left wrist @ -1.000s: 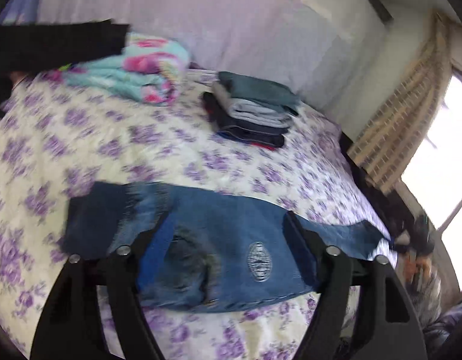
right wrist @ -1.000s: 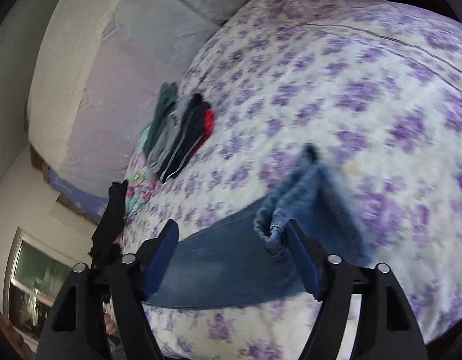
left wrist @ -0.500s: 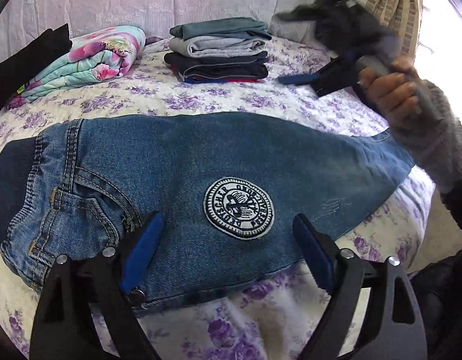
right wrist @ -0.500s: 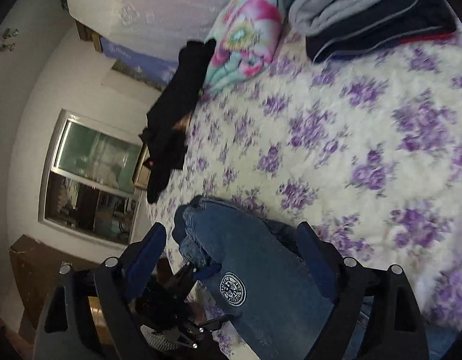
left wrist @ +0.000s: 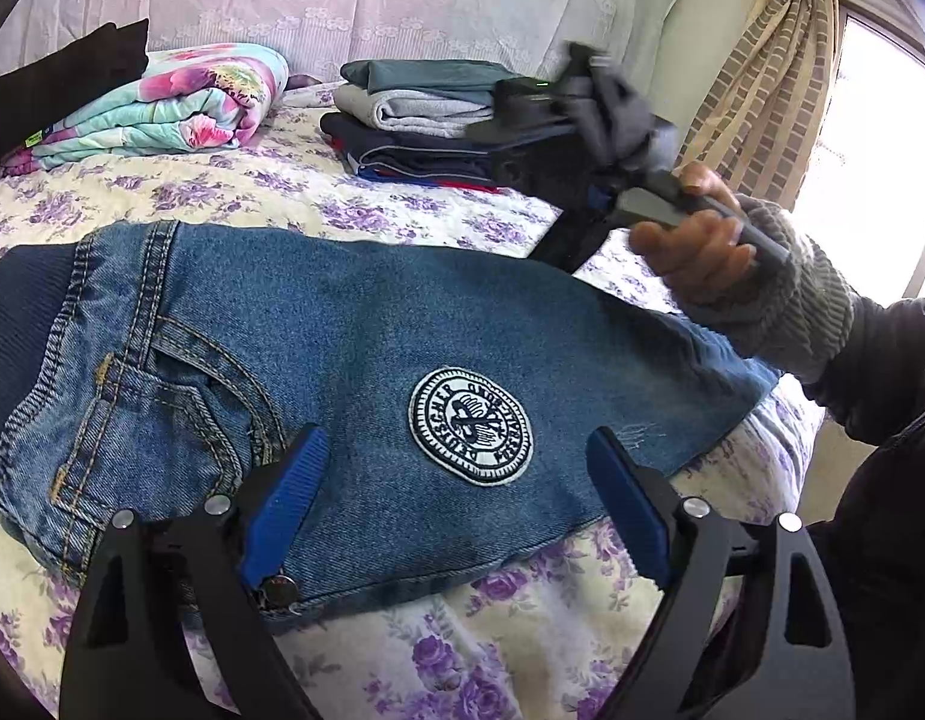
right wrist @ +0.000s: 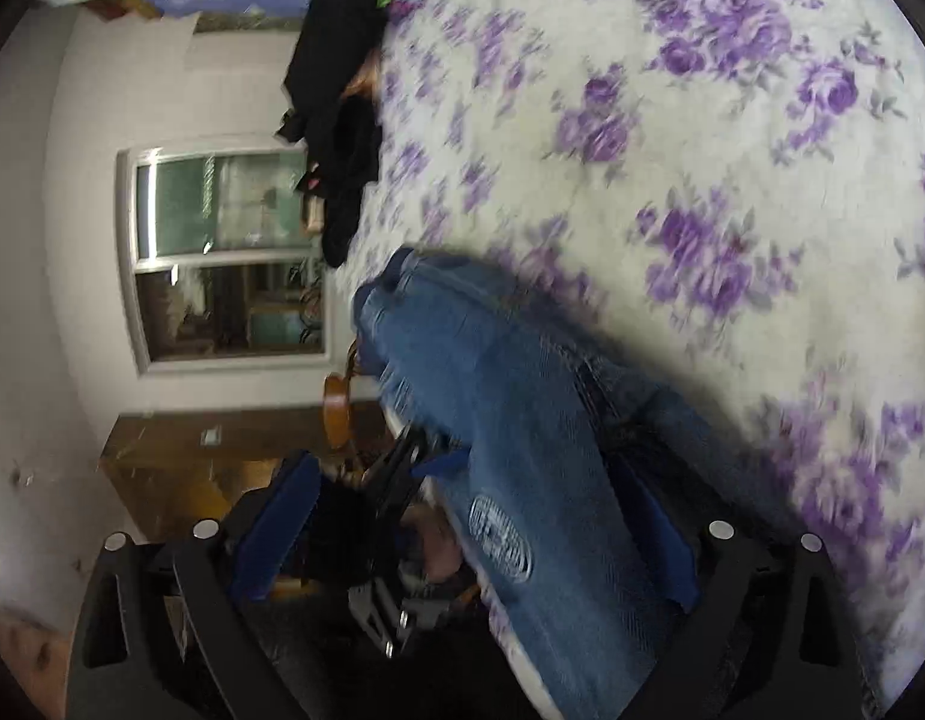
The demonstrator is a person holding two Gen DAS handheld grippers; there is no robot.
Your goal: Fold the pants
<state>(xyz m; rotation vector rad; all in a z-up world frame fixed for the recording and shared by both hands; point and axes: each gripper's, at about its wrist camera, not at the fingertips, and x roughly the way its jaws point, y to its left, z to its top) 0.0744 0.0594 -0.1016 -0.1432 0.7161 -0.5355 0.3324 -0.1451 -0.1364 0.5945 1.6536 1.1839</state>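
Folding so far: the blue denim pants with a round white embroidered patch (left wrist: 366, 372) lie on the purple-flowered bedspread (left wrist: 270, 192), legs apparently doubled, spread flat left to right.
Left to do: judging by the long shape, at least one more fold across the length.
Left hand-held gripper (left wrist: 456, 504): spread wide, hovering over the near edge of the denim, pinching nothing.
Right hand-held gripper (right wrist: 462, 531): jaws opening, denim between them, pads not pressing it.
Left view only: the stack of folded grey, teal and navy clothes (left wrist: 420, 120) and the rolled floral blanket (left wrist: 162, 102) at the far side.
Right view only: a white-framed window (right wrist: 222, 258), blurred.
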